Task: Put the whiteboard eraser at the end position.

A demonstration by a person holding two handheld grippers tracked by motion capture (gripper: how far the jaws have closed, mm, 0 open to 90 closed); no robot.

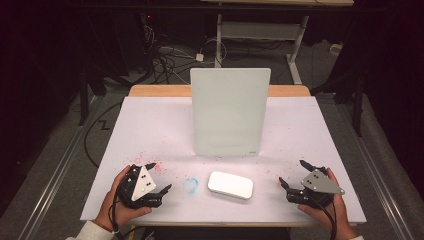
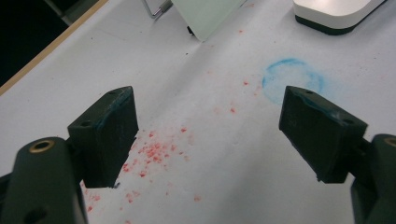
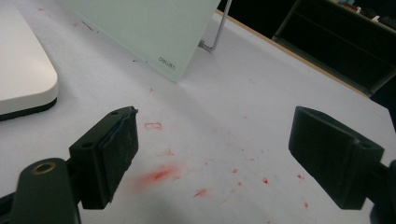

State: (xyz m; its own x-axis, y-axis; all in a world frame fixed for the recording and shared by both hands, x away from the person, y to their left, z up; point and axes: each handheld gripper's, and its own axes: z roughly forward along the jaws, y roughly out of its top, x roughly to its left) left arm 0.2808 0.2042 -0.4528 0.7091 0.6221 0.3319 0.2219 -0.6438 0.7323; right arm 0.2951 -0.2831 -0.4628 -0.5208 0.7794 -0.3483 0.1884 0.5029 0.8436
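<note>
A pale green glass board [image 1: 229, 111] stands upright on a wire stand at the middle of the white table [image 1: 150, 125]. In front of it lies a white eraser block [image 1: 230, 184] with a dark underside, also seen as the white block [image 2: 332, 13] and the block [image 3: 21, 74]. My left gripper [image 1: 159, 176] rests open at the front left, held by a hand, with nothing between its jaws. My right gripper [image 1: 294, 173] rests open at the front right, also empty. From the gripper views, the left gripper [image 2: 208, 133] hovers over red specks and the right gripper [image 3: 212, 156] over red smears.
A faint blue ring mark [image 1: 190, 185] lies left of the eraser, also visible as the blue ring [image 2: 293, 83]. Red marker specks [image 2: 154, 151] dot the table. The board's wire stand leg [image 3: 215, 35] pokes out behind the board [image 3: 140, 28]. Dark floor with cables lies beyond the table's wooden far edge [image 1: 160, 90].
</note>
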